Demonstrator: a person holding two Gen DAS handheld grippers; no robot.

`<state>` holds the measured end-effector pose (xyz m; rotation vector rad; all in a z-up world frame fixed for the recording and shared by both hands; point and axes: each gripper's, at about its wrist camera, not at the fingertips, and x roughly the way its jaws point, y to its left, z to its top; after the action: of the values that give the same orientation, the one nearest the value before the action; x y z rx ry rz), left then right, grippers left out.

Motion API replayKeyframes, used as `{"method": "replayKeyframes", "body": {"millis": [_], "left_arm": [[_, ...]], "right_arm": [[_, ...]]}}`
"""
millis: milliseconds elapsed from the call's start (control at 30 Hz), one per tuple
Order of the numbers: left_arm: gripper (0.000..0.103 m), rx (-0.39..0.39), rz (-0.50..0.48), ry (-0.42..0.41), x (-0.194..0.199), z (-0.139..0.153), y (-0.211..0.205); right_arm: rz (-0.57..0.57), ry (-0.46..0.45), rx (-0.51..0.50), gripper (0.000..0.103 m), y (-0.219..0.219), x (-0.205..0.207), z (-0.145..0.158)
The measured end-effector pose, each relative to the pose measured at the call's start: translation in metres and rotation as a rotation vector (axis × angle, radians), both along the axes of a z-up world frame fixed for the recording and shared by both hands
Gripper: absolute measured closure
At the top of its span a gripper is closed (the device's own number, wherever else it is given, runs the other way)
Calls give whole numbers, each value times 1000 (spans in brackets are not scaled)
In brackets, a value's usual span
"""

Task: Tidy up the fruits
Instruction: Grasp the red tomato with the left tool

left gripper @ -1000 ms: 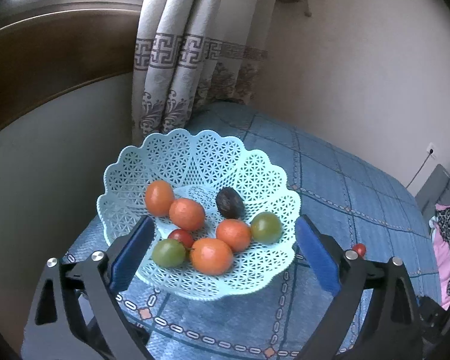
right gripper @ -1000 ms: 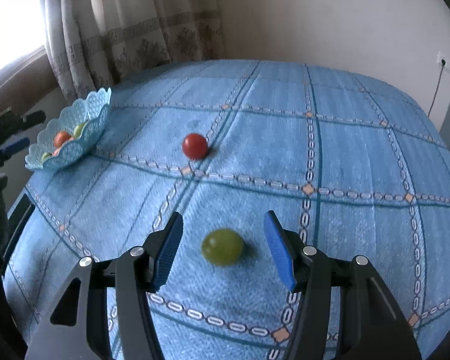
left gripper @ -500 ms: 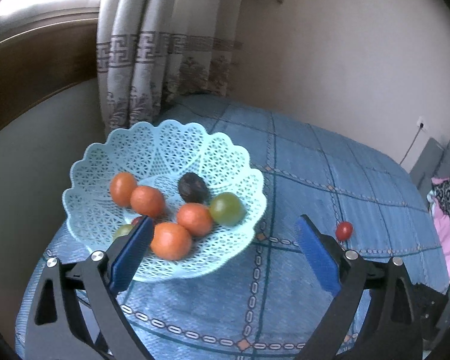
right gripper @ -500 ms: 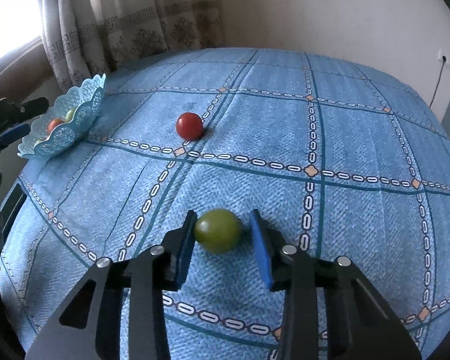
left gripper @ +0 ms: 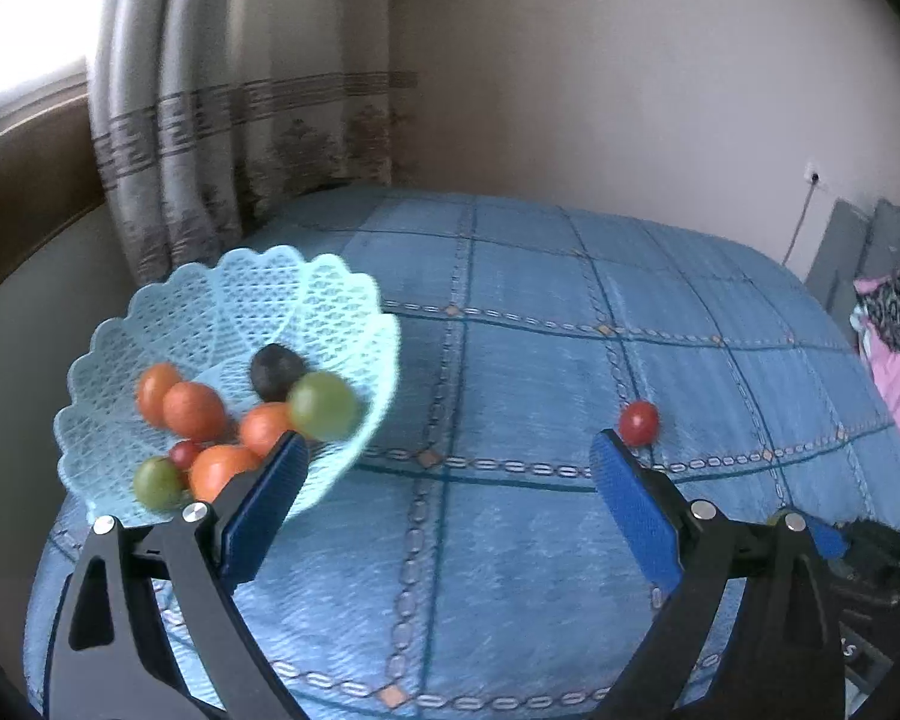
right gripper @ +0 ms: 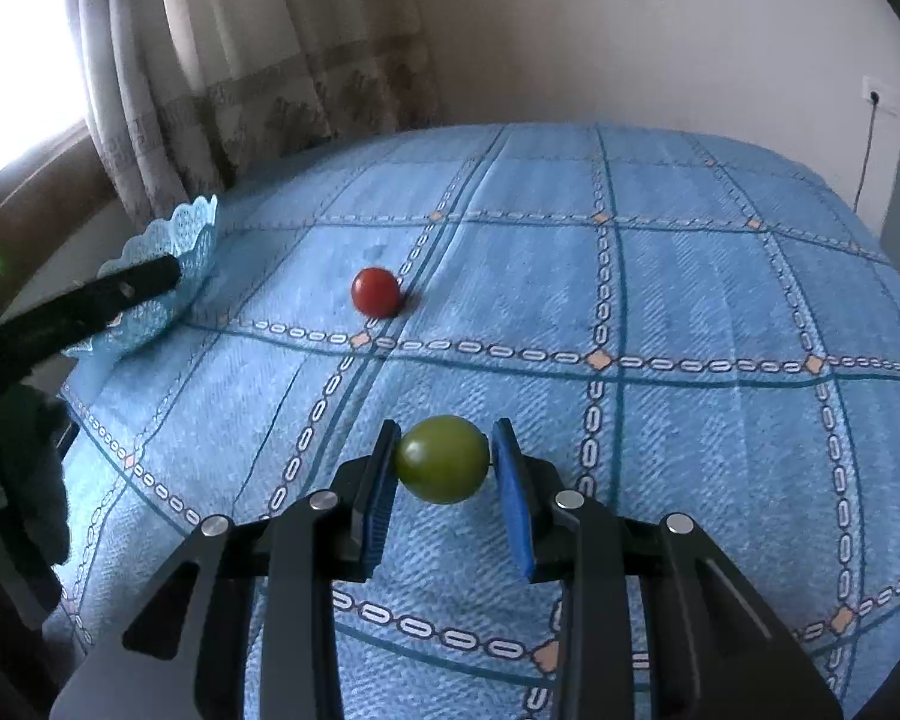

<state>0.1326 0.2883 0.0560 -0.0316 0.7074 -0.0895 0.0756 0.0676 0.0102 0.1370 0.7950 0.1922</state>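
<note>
Right wrist view, lower centre — my right gripper (right gripper: 443, 461) clamps the green fruit (right gripper: 442, 459) between both pads; my left gripper (left gripper: 444, 474) gapes wide, empty.

You have one pale blue lattice basket (left gripper: 354, 324) at the bed's corner. Inside it you can count seven fruits: four orange ones (left gripper: 193, 412), two green ones (left gripper: 323, 406) and one dark, nearly black one (left gripper: 276, 369). A small red fruit (left gripper: 183, 454) also shows between them, which makes eight pieces in the basket. Outside it there are two loose fruits: one red fruit (right gripper: 376, 292) lying on the blue bedspread (right gripper: 690, 300), and one green fruit (right gripper: 442, 459) pinched between the pads of your right tool (right gripper: 444, 468). You have two tools in all, the left tool (left gripper: 444, 480) being the other.
</note>
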Motion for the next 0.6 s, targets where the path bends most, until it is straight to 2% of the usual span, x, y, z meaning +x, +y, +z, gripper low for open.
{"method": "replayKeyframes", "body": {"millis": [133,300,500,567,600], "left_arm": [[7,31,-52,12,9,-6,-22],[7,-10,-108,47,25,-18,-37],[7,22,-186,75,39,-30,-61],[10,24,-209,91,44,-35,-69],[15,25,-217,101,47,-38,-73]], "right_arm": [[-6,-12,9,71,-3,-2,3],[-24,-28,24,71,-9,-4,8],[-34,-27,47,71,-13,-4,8],[-35,-27,52,71,-13,-4,8],[-35,-28,53,71,-12,-5,8]]}}
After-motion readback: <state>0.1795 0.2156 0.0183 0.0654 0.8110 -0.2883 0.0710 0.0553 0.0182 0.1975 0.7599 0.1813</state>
